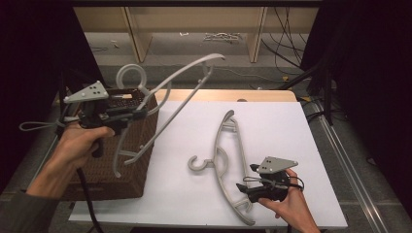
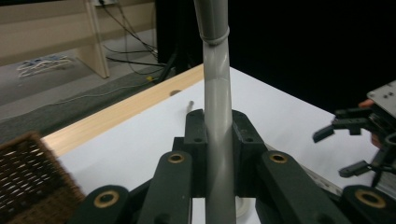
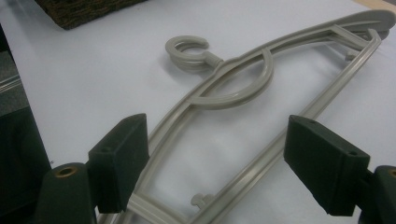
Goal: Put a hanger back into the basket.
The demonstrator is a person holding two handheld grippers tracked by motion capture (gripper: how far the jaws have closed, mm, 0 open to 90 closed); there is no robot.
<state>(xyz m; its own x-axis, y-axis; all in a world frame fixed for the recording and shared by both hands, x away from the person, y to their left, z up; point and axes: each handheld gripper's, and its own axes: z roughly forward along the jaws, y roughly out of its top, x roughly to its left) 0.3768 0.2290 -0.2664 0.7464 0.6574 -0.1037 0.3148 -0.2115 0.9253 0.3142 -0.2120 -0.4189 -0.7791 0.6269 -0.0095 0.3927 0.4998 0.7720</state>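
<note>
Two grey moulded-plastic coat hangers in play. The raised grey plastic hanger (image 1: 167, 90) is up in the air over the dark brown woven wicker basket (image 1: 138, 145) at the table's left side. The left gripper (image 1: 141, 112) has its jaws clamped on one slim bar of it; in the left gripper view that bar (image 2: 217, 116) runs straight up between the pads.

The second grey plastic hanger (image 1: 228, 162) lies flat on the white table sheet (image 1: 291, 131), hook pointing toward the basket. The right gripper (image 1: 245, 178) sits low at its near end, jaws spread wide, one pad to either side of the frame (image 3: 224, 93), neither pressing on it.

Handling, as I judge it:
- Light and stiff; one grip carries the whole thing.
- Smooth plastic, thin rails: likely to pivot or slip in the pads if taken far from the middle. The raised one hangs tilted.
- Long arms will swing and may catch the basket rim.
- Not fragile, though the small pegs on the bottom rail could snag.
- Best hold on the flat one: across both rails near the neck, or on the thicker top arm.
</note>
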